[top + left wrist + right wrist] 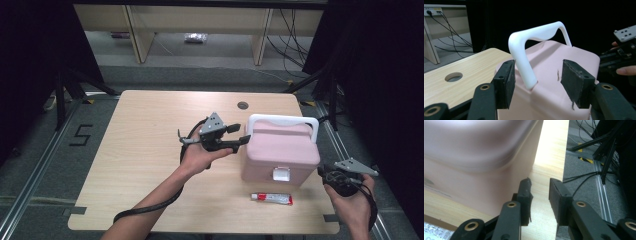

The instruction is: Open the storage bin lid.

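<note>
My left hand-held gripper [239, 134] hovers spread beside the pink plastic box with white handle [281, 150] at the light wooden counter's [145, 150] right. A red-and-white tube [271, 198] lies before it. My right hand-held gripper [540, 195], half cut off at the corner, gapes empty; the box blurs.

Black numeral "5" [81, 135] marked on grey floor left of table [140, 165]

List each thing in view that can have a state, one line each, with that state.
pink box: lid closed, front latch down, standing upright on the table
white handle: raised upright over the lid
tube: lying flat in front of the box, cap on
left gripper: open, jaws astride the handle's post, not pressing
right gripper: open, empty, beside the box
</note>
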Demonstrator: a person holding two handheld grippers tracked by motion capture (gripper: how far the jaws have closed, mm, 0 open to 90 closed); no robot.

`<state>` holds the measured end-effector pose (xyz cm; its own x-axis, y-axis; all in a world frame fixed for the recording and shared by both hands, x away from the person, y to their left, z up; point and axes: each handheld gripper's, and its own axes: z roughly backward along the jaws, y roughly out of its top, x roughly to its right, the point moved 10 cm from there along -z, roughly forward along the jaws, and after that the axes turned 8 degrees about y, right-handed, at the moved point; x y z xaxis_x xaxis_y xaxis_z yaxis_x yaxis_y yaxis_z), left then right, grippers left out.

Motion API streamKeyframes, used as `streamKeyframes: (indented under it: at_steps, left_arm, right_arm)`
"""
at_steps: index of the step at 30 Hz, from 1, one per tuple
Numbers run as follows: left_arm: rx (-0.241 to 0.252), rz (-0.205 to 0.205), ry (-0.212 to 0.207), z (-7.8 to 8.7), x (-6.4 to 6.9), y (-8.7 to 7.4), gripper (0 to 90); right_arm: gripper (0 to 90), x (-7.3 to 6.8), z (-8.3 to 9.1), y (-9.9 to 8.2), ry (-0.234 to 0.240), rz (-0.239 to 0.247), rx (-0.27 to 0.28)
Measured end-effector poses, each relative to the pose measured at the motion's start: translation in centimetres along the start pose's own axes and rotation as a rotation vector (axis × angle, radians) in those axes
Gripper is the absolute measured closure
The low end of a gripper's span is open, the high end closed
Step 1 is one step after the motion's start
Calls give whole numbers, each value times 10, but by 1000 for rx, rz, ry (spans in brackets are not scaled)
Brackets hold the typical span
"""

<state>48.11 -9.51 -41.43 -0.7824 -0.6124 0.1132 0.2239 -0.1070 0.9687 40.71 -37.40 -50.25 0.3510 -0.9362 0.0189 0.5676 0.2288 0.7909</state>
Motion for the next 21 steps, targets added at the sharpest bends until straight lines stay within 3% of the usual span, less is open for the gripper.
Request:
streamKeyframes:
  at_steps: [6, 8, 10, 11, 13, 14, 17, 19, 21]
  left_arm:
    - [-34, 38, 43, -22, -10, -2, 453]
    - [-47, 50, 44, -26, -12, -4, 461]
    - [-60, 85, 33, -33, -12, -7, 471]
    - [-70, 91, 28, -35, -12, -9, 482]
    - [-71, 95, 28, -38, -12, -11, 525]
    - [-71, 101, 25, -39, -13, -11, 553]
    - [-63, 110, -3, -40, -8, -11, 653]
    - [-68, 116, -2, -40, -8, -11, 691]
    - [-62, 147, -14, -38, -7, -9, 719]
  right_arm:
    - [714, -3, 1, 1, 5, -2, 6]
    - [714, -8, 2, 0, 14, -45, -2]
    - [713, -8, 3, 0, 18, -43, -3]
    - [713, -6, 2, 1, 27, -11, 1]
    - [714, -7, 4, -2, 22, -41, -10]
    - [717, -4, 4, -1, 18, -7, -4]
    - [754, -9, 5, -4, 33, -38, -11]
    - [799, -7, 7, -3, 26, -7, 0]
    - [831, -10, 7, -3, 46, -24, 4]
